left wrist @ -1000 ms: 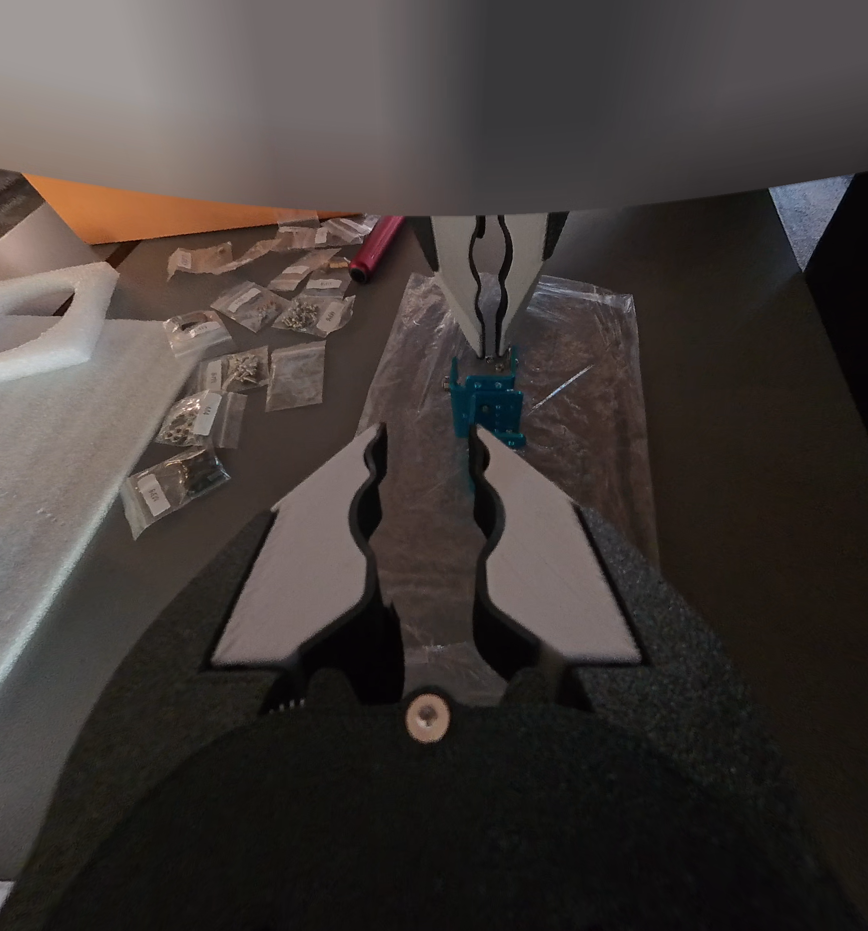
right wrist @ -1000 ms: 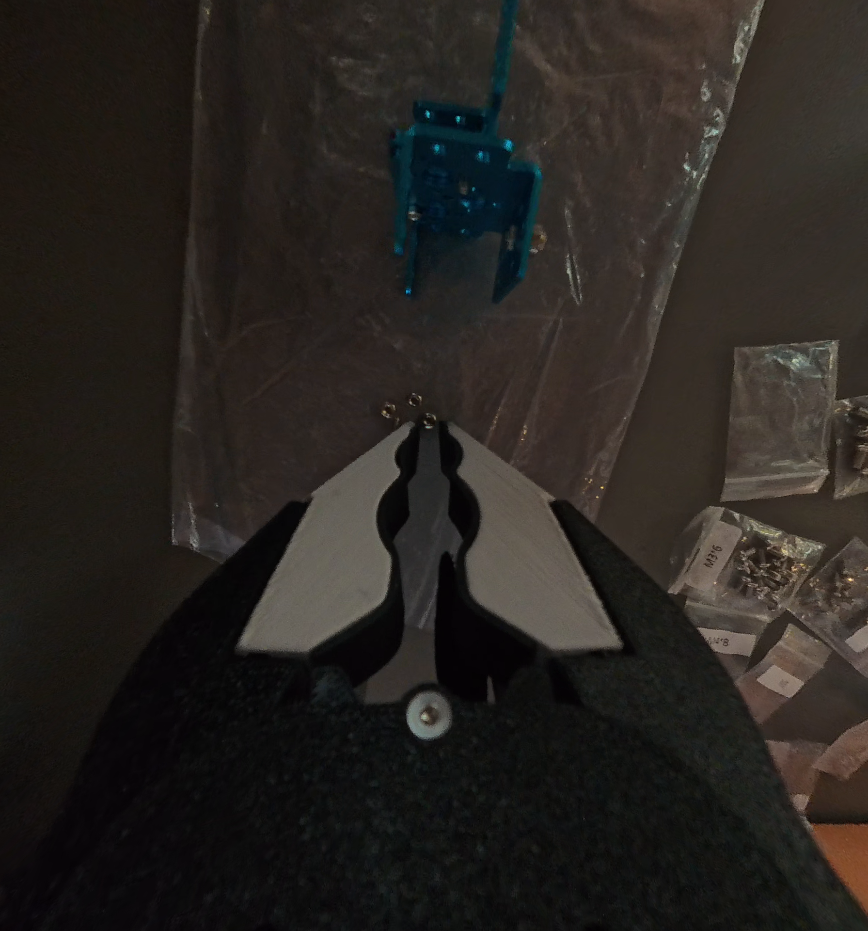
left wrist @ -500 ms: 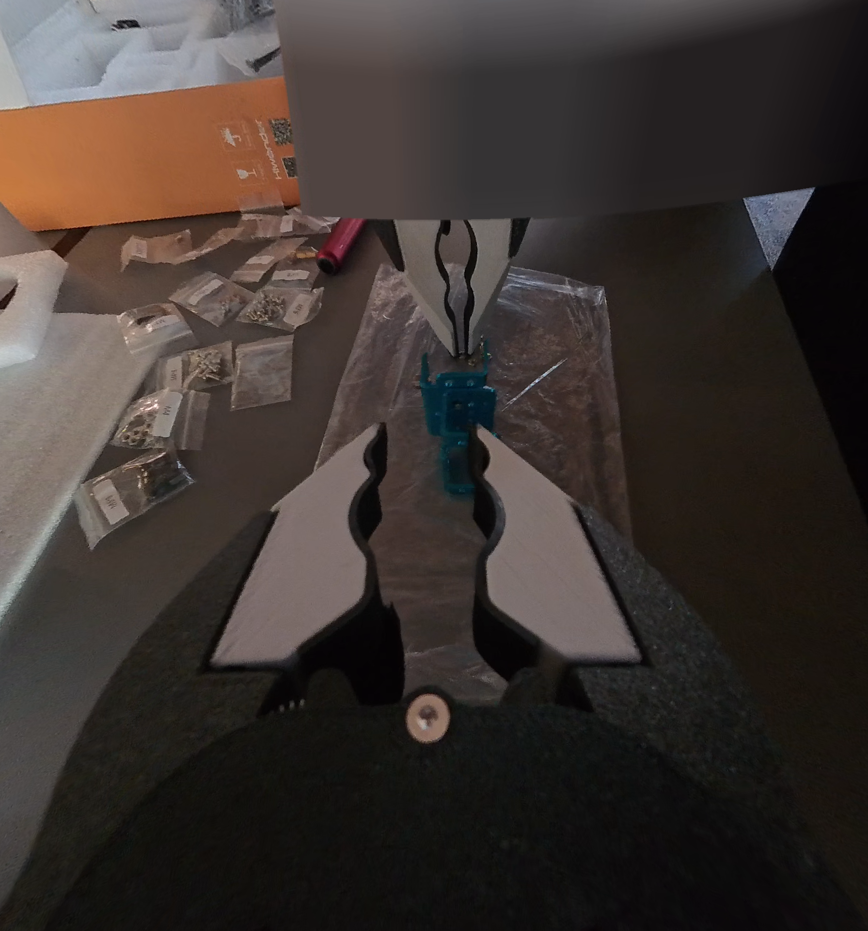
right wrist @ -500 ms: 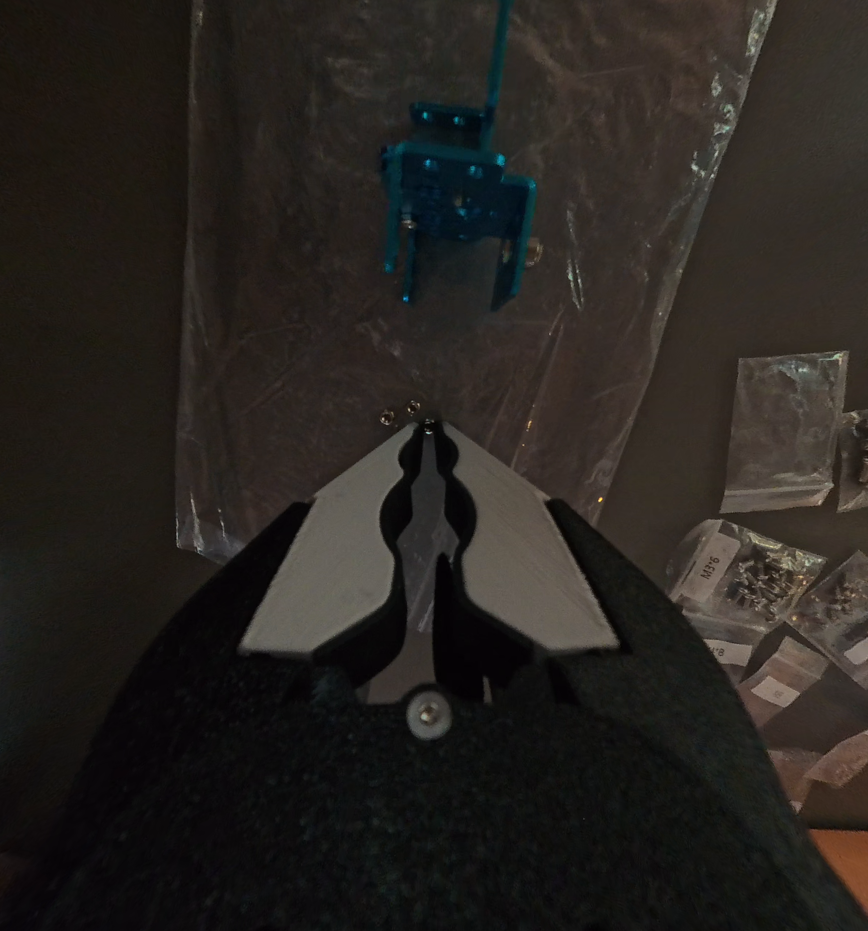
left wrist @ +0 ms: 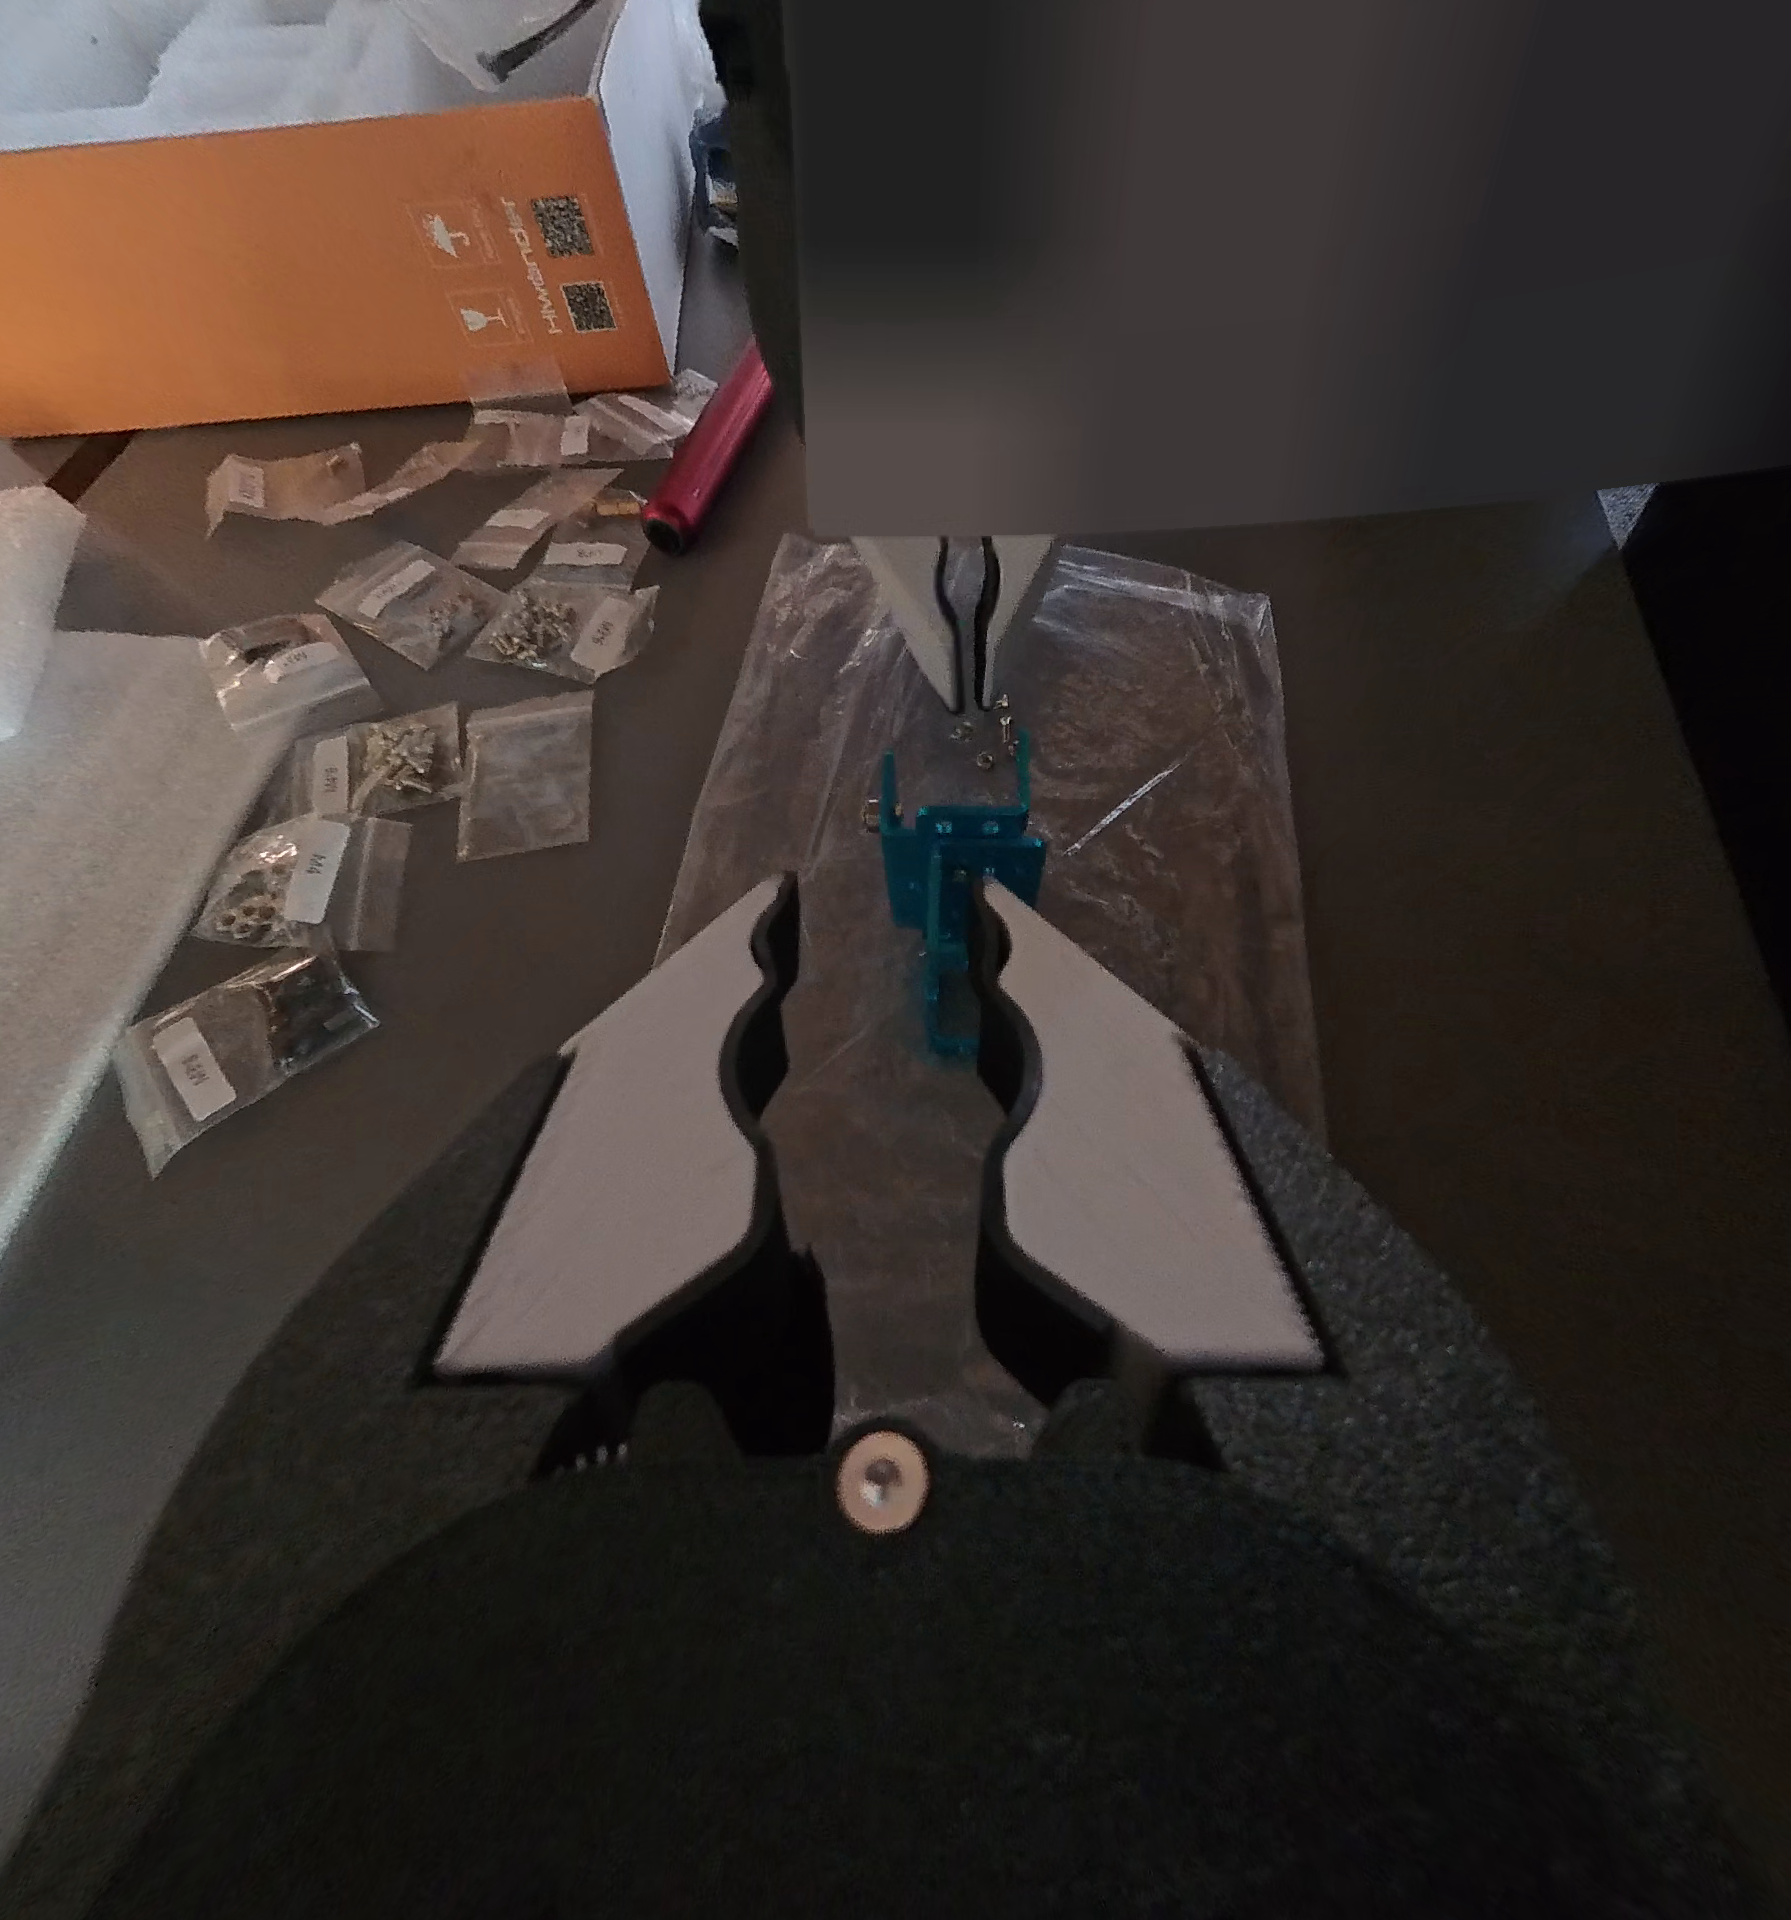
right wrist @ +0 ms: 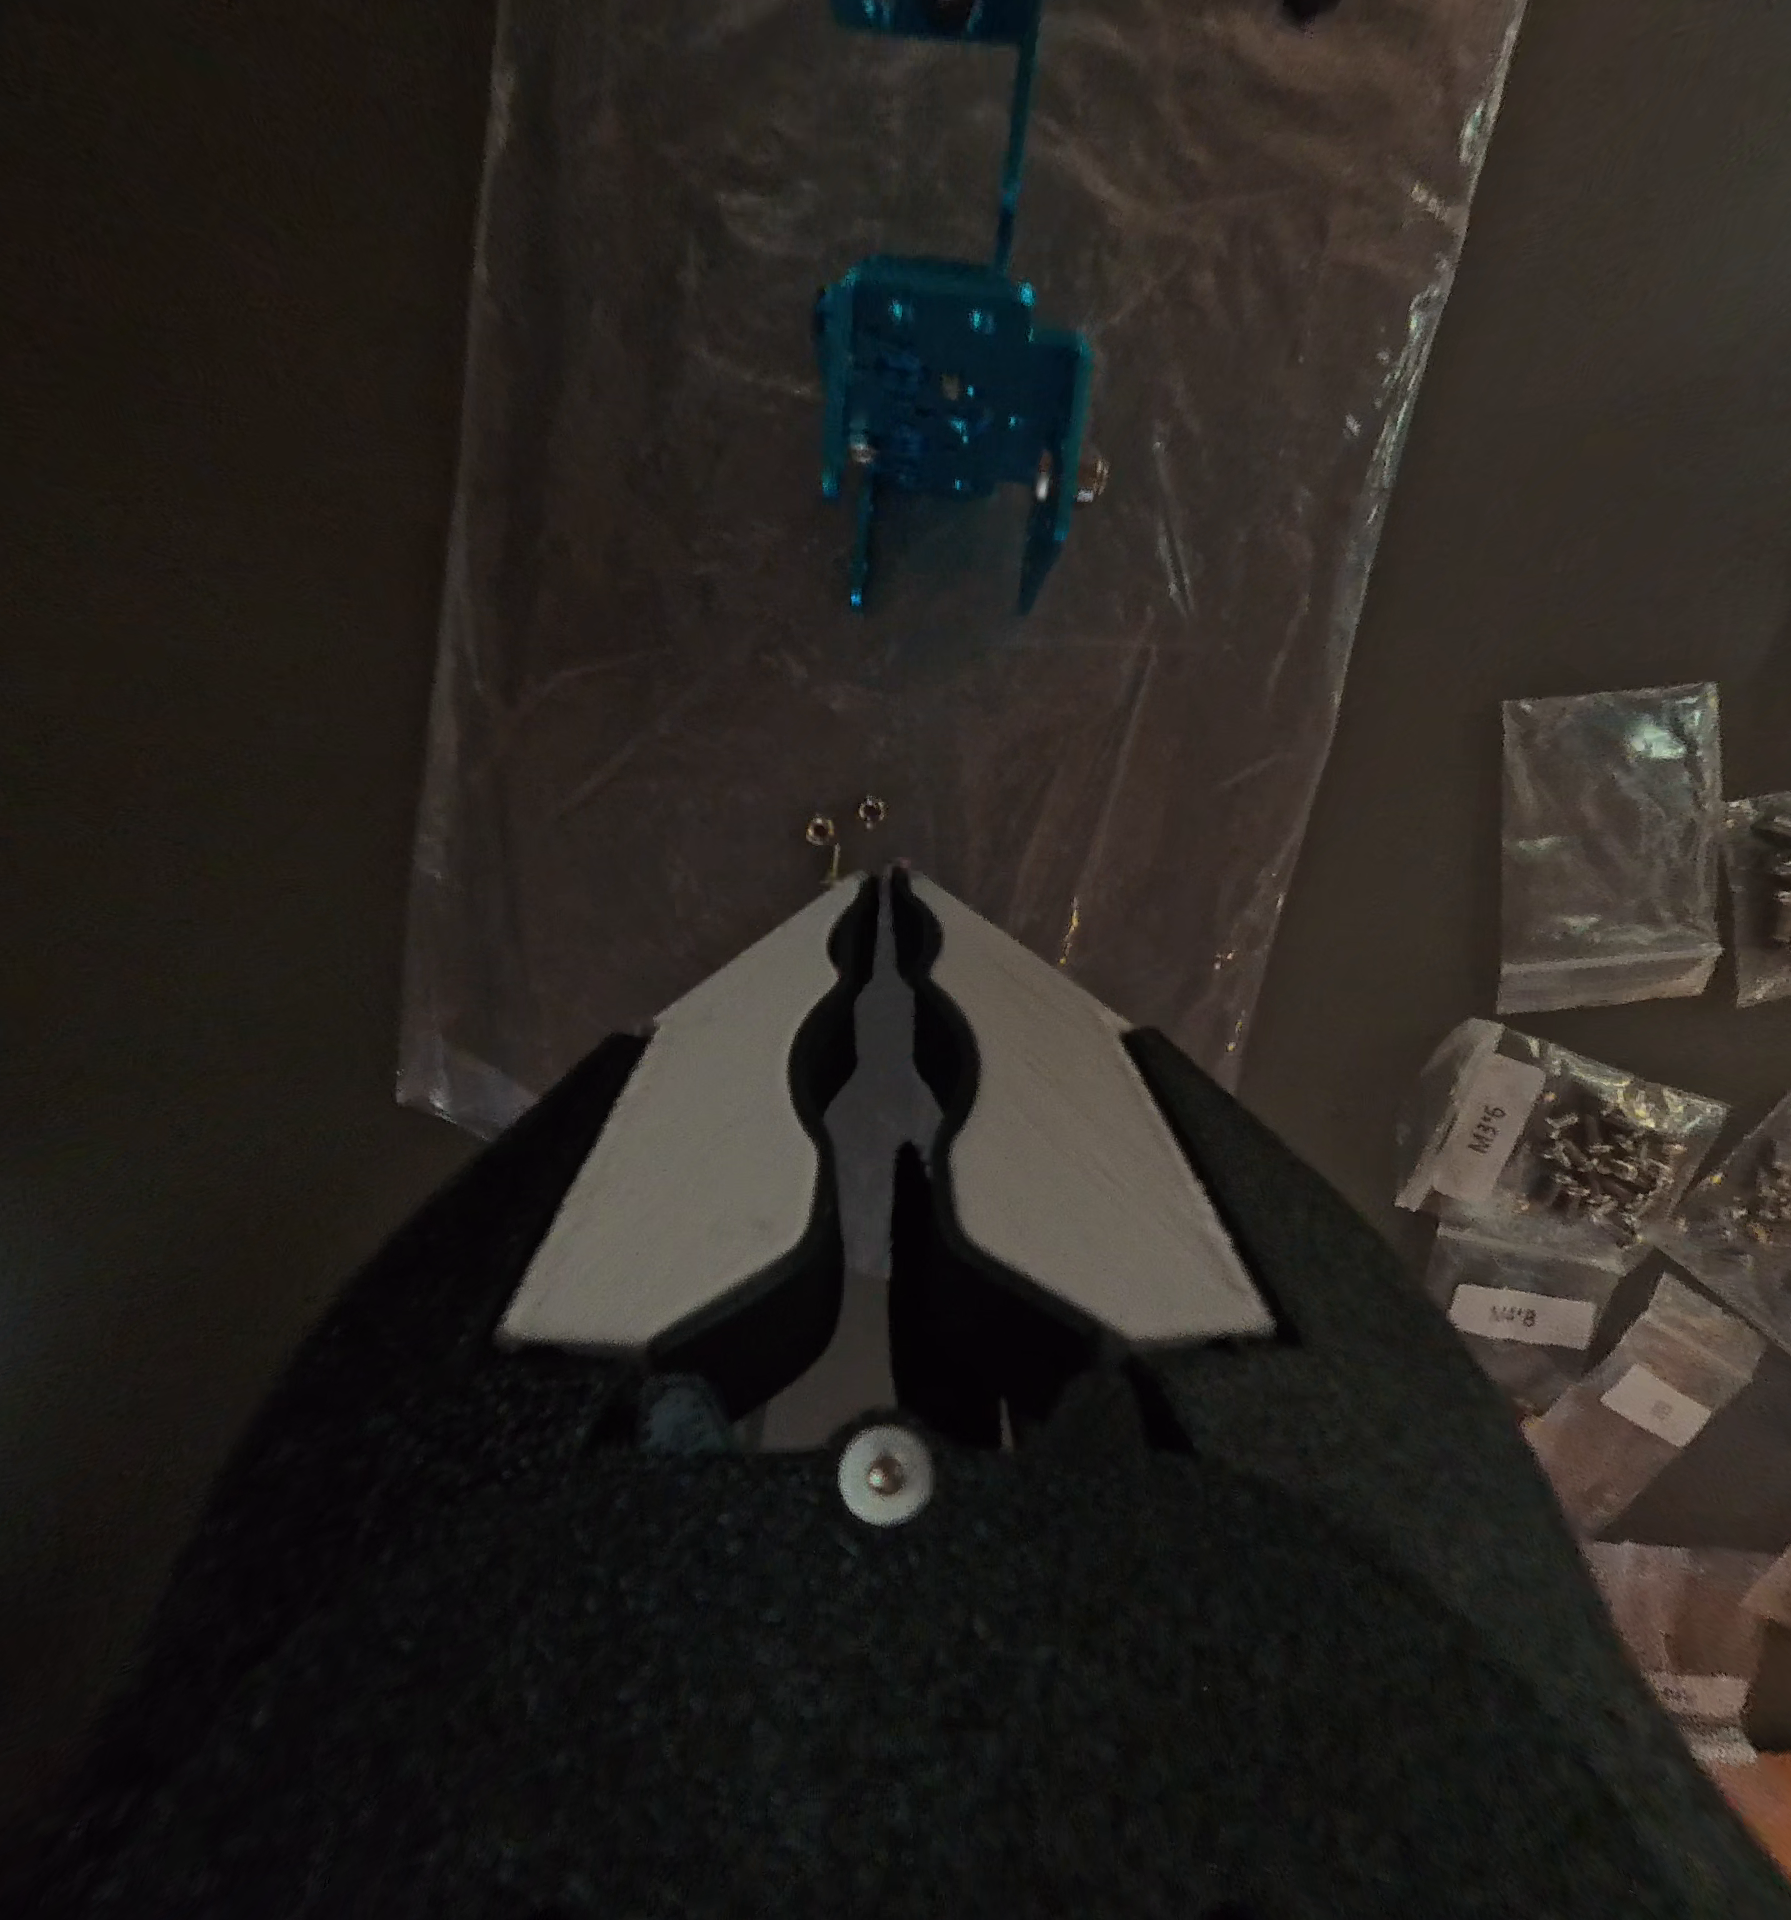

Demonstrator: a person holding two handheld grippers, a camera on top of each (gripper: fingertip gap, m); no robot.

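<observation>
While the left gripper [left wrist: 886, 894] is held with its jaws apart, the blue bracket [left wrist: 958, 883] is seen just ahead of it, against its right finger, long axis running away along the fingers. Whether the finger touches it cannot be told. The bracket lies on a clear bag [left wrist: 1161, 831] on the tabletop [left wrist: 1493, 935]. The right gripper [right wrist: 889, 875], jaws together on nothing visible, sits opposite, tips just beside small nuts [right wrist: 820, 828], the bracket [right wrist: 948, 416] straight ahead, farther off.
</observation>
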